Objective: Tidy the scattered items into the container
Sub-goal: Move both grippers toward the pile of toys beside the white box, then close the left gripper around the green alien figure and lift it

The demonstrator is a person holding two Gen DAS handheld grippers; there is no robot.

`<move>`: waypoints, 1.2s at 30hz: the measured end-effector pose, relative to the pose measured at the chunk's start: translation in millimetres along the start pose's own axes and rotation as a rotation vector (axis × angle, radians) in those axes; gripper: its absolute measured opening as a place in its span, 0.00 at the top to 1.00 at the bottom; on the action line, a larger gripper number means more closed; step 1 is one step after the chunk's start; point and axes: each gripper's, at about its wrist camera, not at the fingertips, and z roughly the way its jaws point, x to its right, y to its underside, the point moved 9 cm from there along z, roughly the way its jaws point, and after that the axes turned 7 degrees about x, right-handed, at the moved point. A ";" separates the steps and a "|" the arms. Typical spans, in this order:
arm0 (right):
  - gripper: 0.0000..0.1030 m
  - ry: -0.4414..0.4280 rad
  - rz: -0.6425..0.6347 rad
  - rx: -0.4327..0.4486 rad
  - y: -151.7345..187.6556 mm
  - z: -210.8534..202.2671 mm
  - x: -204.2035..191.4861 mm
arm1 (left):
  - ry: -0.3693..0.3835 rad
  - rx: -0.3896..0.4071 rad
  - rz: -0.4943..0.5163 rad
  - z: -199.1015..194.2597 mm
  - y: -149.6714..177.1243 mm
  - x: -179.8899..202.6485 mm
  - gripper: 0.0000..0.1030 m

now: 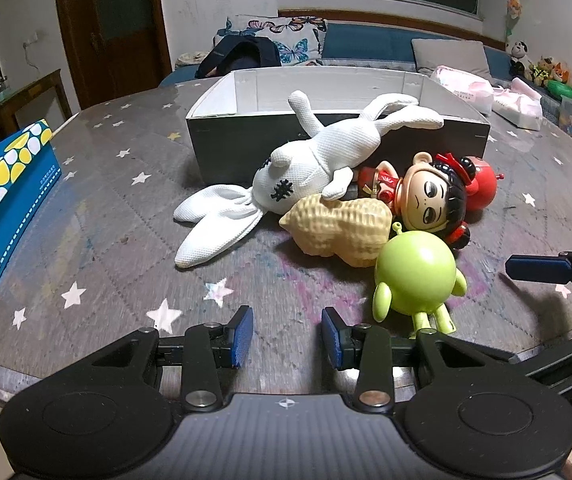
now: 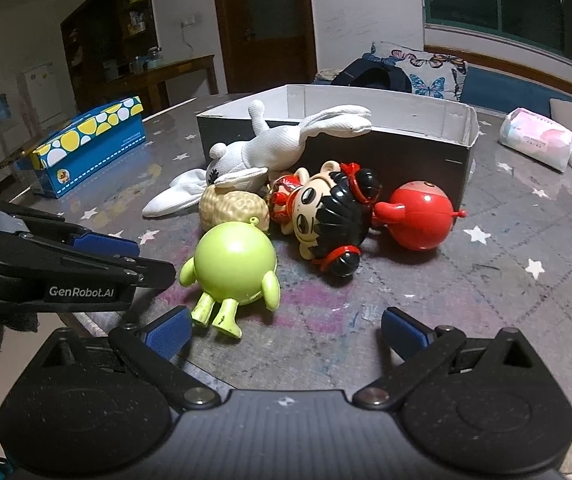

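A pile of toys lies in front of an open cardboard box. A white plush rabbit leans over the box's front wall. Below it lie a tan peanut toy, a black-haired doll in red, a red round toy and a green round figure. My left gripper is open and empty, just near-left of the green figure. My right gripper is open and empty, near the green figure's feet.
A blue tissue box with yellow and white spots stands at the table's left. Pink tissue packs lie at the far right. The star-patterned table top is round, its edge close under both grippers.
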 end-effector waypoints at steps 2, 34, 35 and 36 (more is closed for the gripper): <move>0.02 -0.009 -0.002 -0.003 -0.1 1.0 -0.6 | -0.001 -0.003 0.000 0.8 -0.8 -0.8 0.61; 0.24 -0.160 -0.081 -0.059 -18.6 15.7 -15.2 | 0.289 0.012 0.036 -9.2 -31.6 20.6 0.61; 0.25 -0.167 -0.079 -0.064 -18.9 16.0 -15.2 | 0.306 0.009 0.035 -9.2 -32.3 22.0 0.61; 0.27 -0.173 -0.077 -0.069 -19.1 16.4 -15.2 | 0.323 0.006 0.035 -9.4 -33.0 23.3 0.61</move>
